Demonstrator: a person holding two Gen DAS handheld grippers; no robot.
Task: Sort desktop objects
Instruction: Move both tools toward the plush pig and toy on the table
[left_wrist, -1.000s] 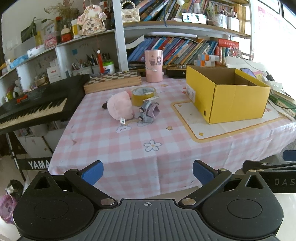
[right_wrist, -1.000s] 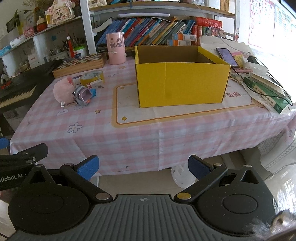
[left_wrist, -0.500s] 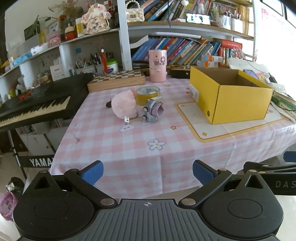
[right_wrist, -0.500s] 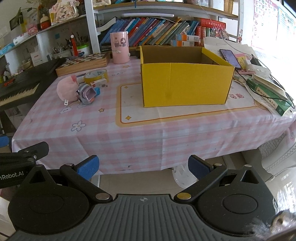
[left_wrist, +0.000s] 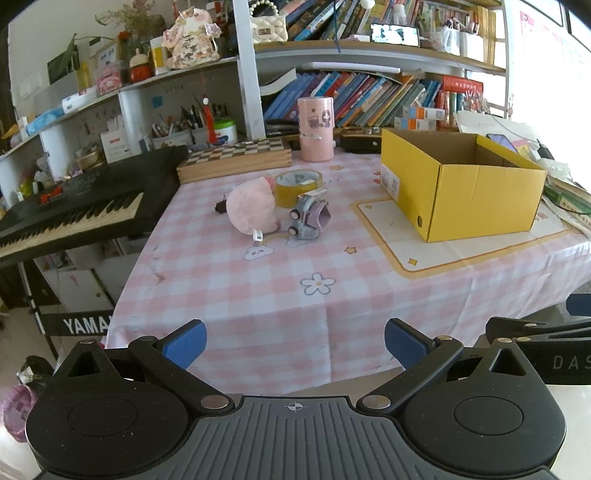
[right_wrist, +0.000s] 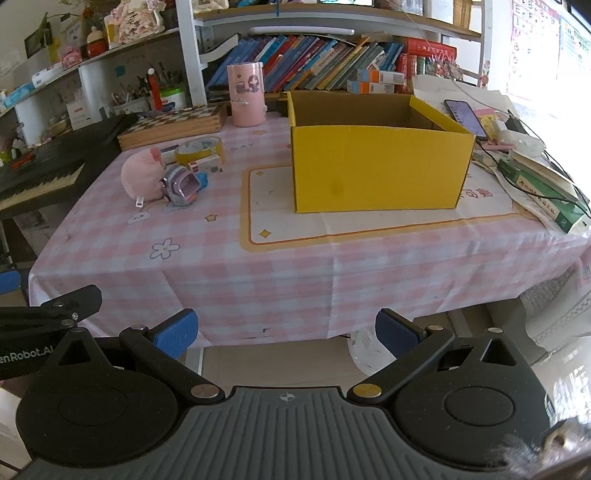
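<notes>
The pink plush toy (left_wrist: 251, 212), soft and rounded, lies left of centre on my table, touching a small lilac toy camera (left_wrist: 309, 218) of hard plastic; a roll of yellow-brown tape (left_wrist: 298, 182) sits just behind both. My right view alone reveals a small printed carton (right_wrist: 205, 164) leaning against the tape and a blue piece (right_wrist: 202, 180) beside the camera. The open yellow cardboard box (right_wrist: 376, 177), corrugated and rectangular, stands well apart to the right on a cream mat (right_wrist: 280, 229). My left view shows the black keyboard (left_wrist: 74, 210) at full length, the right view a phone (right_wrist: 464, 117) and stacked books (right_wrist: 543, 188). My left gripper (left_wrist: 293, 341) and right gripper (right_wrist: 286, 330) hover off the checked tablecloth's (left_wrist: 236, 295) near edge, blue-padded jaws spread wide, grasping nothing.
</notes>
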